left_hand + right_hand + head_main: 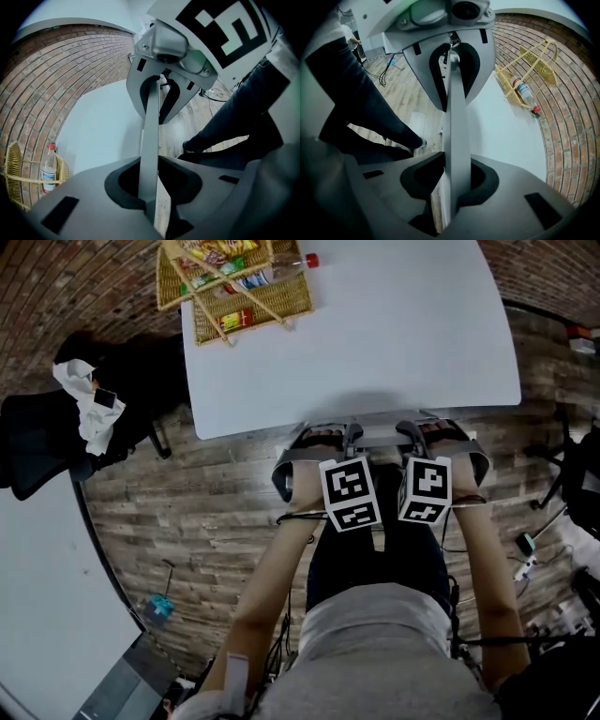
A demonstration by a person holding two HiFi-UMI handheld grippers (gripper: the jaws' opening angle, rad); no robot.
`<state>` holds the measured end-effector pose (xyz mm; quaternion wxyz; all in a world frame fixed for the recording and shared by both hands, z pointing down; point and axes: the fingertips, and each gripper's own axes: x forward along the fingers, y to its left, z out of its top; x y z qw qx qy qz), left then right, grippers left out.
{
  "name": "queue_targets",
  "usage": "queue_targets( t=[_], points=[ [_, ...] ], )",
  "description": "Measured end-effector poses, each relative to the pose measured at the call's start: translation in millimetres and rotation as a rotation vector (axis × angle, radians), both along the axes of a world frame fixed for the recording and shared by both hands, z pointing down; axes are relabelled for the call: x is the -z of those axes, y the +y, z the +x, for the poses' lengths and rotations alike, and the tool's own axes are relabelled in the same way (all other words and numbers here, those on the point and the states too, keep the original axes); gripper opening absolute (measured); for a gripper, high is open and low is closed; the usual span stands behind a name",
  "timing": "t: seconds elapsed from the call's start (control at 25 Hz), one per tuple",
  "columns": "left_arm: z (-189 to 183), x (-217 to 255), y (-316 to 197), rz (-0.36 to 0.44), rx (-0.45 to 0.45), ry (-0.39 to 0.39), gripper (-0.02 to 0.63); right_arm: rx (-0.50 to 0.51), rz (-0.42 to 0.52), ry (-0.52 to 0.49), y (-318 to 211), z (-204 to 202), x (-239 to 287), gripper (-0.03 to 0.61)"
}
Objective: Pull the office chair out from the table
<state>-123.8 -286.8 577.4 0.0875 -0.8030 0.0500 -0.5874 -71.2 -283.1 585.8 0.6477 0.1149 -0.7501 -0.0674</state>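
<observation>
Left claw (pixel 150 180), right claw (pixel 456 180) tight on office chair back (pixel 151 117); wicker basket (pixel 284 304) of snacks (pixel 220 252), bottle (pixel 281 265).

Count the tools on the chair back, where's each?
2. The left tool is clamped on the top edge of the gray chair back, just left of its middle; the right tool is clamped beside it, just right of the middle. Neither is hidden.

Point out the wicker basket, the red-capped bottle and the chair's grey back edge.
yellow wicker basket (pixel 286 298): head view, side wall.
clear red-capped plastic bottle (pixel 525 93): right gripper view, label.
thin grey chair back edge (pixel 149 139): left gripper view, mid-span.
</observation>
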Motion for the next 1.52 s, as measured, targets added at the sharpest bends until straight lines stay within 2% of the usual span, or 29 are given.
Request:
queue_targets(
  t=[0.16, 0.44, 0.6, 1.08, 1.52],
  points=[
    [-0.4, 3.4, 18.5, -0.021, 0.002, 0.015, 0.089, 0.002, -0.025, -0.014, 18.1, -1.1, 4.0, 0.094],
    [-7.8, 0.2, 68.9, -0.025, 0.017, -0.018, 0.089, 0.008, -0.038, -0.037, 69.9, -9.4, 2.4, 0.092],
    [-12.4, -1.1, 110.4, -0.028, 0.032, -0.021, 0.089, 0.025, -0.036, -0.071, 109.2, -19.1, 7.2, 0.092],
    [-20.1, -4.4, 240.0, -0.044, 0.088, -0.039, 0.089, 0.068, -0.039, -0.083, 238.6, -24.4, 4.8, 0.092],
    [-24.0, -3.4, 307.4, -0.062, 0.102, -0.053, 0.089, 0.076, -0.065, -0.099, 305.2, -28.0, 7.0, 0.091]
  ],
)
